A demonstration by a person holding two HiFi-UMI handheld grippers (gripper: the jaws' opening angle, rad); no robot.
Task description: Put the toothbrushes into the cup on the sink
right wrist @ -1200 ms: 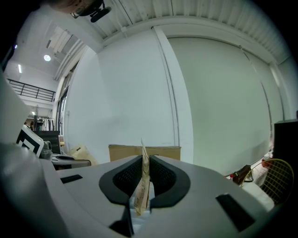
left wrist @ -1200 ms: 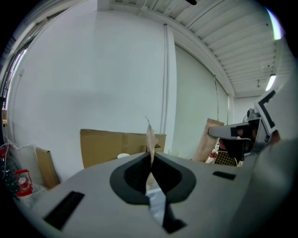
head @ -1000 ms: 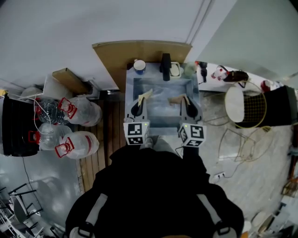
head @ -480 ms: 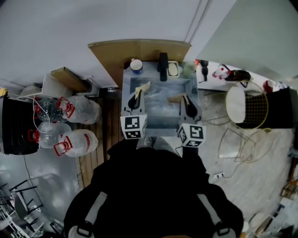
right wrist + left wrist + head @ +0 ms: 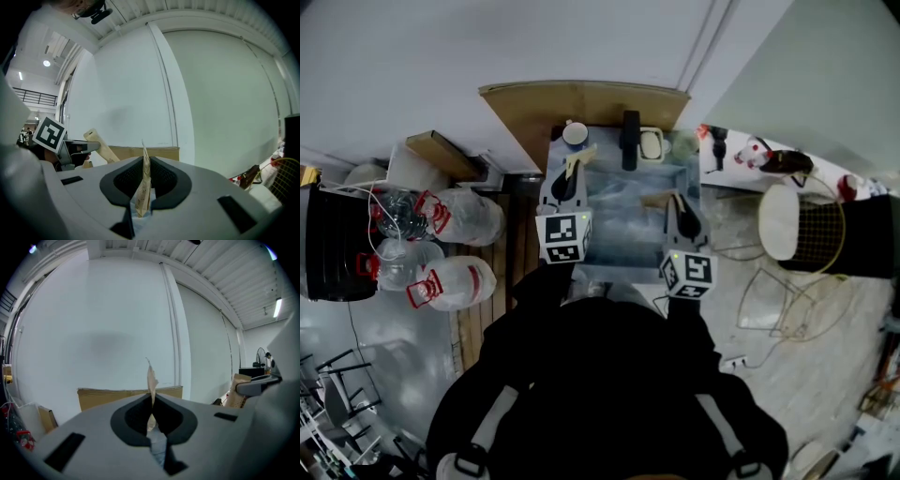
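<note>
A blue cup with a white rim stands on the far left corner of the sink. My left gripper is shut on a tan paper-wrapped toothbrush, whose far end lies just in front of the cup. In the left gripper view the packet stands edge-on between the shut jaws of the left gripper. My right gripper hovers over the basin's right side, shut on a second wrapped toothbrush. That second packet also shows in the right gripper.
A black faucet and a soap dish stand on the sink's far rim. A cardboard sheet leans on the wall behind. Large water bottles lie on the floor at left; a white stool and wire basket stand at right.
My left gripper has carried its toothbrush away from me and left, from over the basin toward the cup. The right gripper has shifted slightly and still holds its packet.
</note>
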